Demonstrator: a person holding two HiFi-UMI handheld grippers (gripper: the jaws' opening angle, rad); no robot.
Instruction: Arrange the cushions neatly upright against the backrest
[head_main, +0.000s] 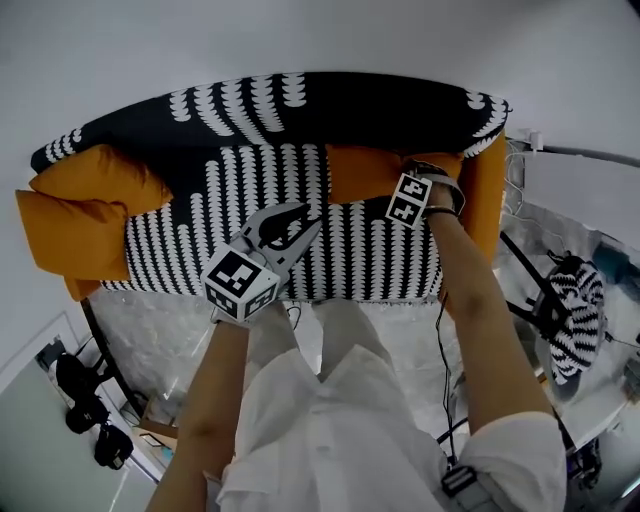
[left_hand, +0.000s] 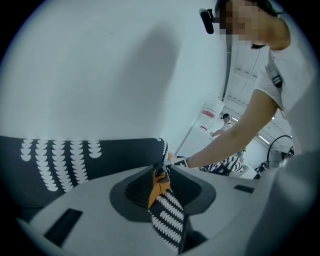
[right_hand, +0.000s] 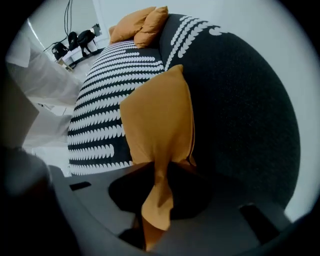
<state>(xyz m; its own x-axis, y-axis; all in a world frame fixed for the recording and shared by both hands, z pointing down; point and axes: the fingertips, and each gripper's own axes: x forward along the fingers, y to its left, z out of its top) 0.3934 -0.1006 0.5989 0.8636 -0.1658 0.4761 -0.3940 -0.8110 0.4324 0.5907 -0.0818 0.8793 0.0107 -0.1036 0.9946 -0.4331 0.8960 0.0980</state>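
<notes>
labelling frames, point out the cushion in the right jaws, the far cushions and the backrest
held cushion (right_hand: 157, 117), right gripper view, middle of its face
far cushions (head_main: 95, 180), head view, upper cushion's face
backrest (right_hand: 240, 110), right gripper view, dark fabric

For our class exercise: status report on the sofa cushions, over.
Left gripper open over seat. Right gripper shut on orange cushion, upright by backrest. Nothing blocking; two more cushions heaped at left end.

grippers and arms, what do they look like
The left gripper and right gripper have pale grey bodies with dark jaw insides. Each carries a white cube printed with black square markers. The person wears a white short-sleeved shirt, and a thin black cable hangs beside the right arm.
</notes>
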